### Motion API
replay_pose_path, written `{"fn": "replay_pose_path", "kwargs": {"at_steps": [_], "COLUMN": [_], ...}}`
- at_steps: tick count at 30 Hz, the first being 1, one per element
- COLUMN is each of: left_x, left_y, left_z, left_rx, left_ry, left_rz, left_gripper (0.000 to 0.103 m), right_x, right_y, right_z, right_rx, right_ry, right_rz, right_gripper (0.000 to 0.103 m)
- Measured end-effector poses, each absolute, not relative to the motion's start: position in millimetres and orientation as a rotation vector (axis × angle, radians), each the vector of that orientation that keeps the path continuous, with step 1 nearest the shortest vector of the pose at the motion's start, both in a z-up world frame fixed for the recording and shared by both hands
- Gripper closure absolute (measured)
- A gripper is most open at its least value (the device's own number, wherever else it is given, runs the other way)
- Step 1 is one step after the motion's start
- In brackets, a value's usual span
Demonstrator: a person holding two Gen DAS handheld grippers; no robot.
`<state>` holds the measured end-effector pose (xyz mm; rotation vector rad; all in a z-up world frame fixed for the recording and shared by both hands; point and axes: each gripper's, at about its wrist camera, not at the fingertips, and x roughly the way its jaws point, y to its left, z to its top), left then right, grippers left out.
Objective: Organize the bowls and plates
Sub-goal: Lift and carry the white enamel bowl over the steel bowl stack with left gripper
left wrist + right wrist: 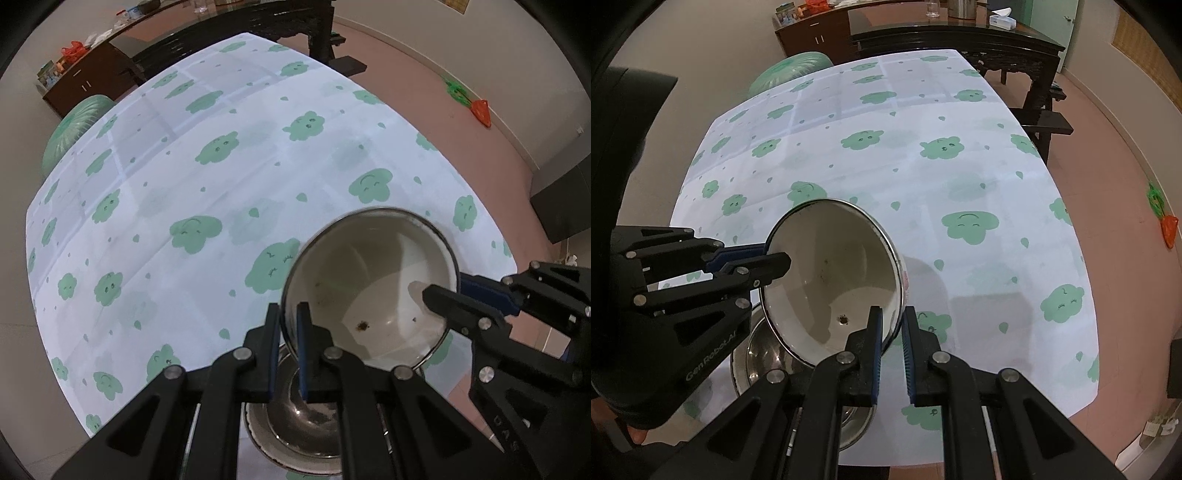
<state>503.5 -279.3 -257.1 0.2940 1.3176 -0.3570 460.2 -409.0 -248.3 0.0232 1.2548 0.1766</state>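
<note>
White enamel bowl (369,288) (831,277), metal-rimmed, held tilted in the air, open side toward both cameras; lower centre-right of the left wrist view, lower centre-left of the right wrist view. Small dark speck on its inner floor.

Left gripper (287,332) (775,260): jaws clamped across the bowl's rim, one finger inside, one outside. Right gripper (891,332) (441,293): jaws likewise pinching the opposite rim, one finger inside the bowl, the other against the outer wall.

Directly below, at the bottom of both frames, a second bowl (295,424) (764,365) with a shiny steel interior sits upright on the table, partly hidden by the fingers.

Tablecloth (221,184) (960,184): pale blue with green cloud faces. Dark wooden furniture (258,22) (960,40) at the upper edge.
</note>
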Motion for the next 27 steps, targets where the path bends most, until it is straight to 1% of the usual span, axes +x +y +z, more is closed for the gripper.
{"fn": "replay_pose_path", "kwargs": {"at_steps": [27], "left_x": [466.6], "left_y": [-252.2], "left_z": [-260.1], "left_rx": [0.297], "left_ry": [1.330], "left_rz": [-0.344], "left_gripper": [0.098], "right_x": [427.8], "right_y": [-380.4], "right_z": [-250.7], "right_rx": [-0.017], "right_ry": [1.285], "right_rz": [0.213], "right_gripper": [0.091]}}
